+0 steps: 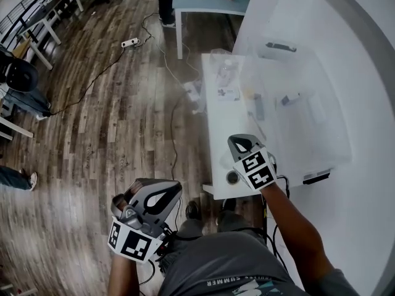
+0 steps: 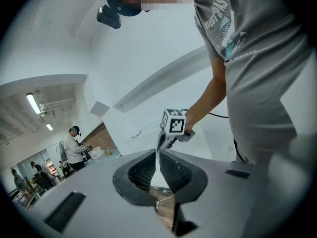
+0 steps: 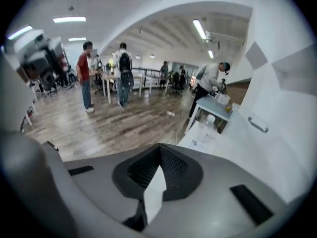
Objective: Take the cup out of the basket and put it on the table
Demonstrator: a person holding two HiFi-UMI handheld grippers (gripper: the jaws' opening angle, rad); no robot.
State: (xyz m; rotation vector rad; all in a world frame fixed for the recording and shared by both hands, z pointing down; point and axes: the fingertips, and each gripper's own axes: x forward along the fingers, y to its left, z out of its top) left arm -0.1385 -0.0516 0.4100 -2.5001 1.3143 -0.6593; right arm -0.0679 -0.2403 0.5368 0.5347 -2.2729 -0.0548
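Observation:
My right gripper (image 1: 241, 142) hovers over the near edge of the white table (image 1: 215, 142); its jaws are shut with nothing between them (image 3: 159, 151). Farther back on that table stands a large clear plastic basket (image 1: 296, 113) with small items inside, too faint to name. A clear cup-like container (image 1: 221, 66) stands at the table's far left corner. My left gripper (image 1: 157, 193) hangs low at the left above the wooden floor, away from the table. Its jaws (image 2: 157, 155) are shut and empty, and beyond them the right gripper (image 2: 162, 144) shows in the person's hand.
A light blue table (image 1: 210, 2) stands beyond the white one. A power strip (image 1: 130, 42) and cables lie on the wooden floor. White chairs (image 1: 46, 17) are at the far left. Several people (image 3: 121, 71) stand across the room. A white wall rises at the right.

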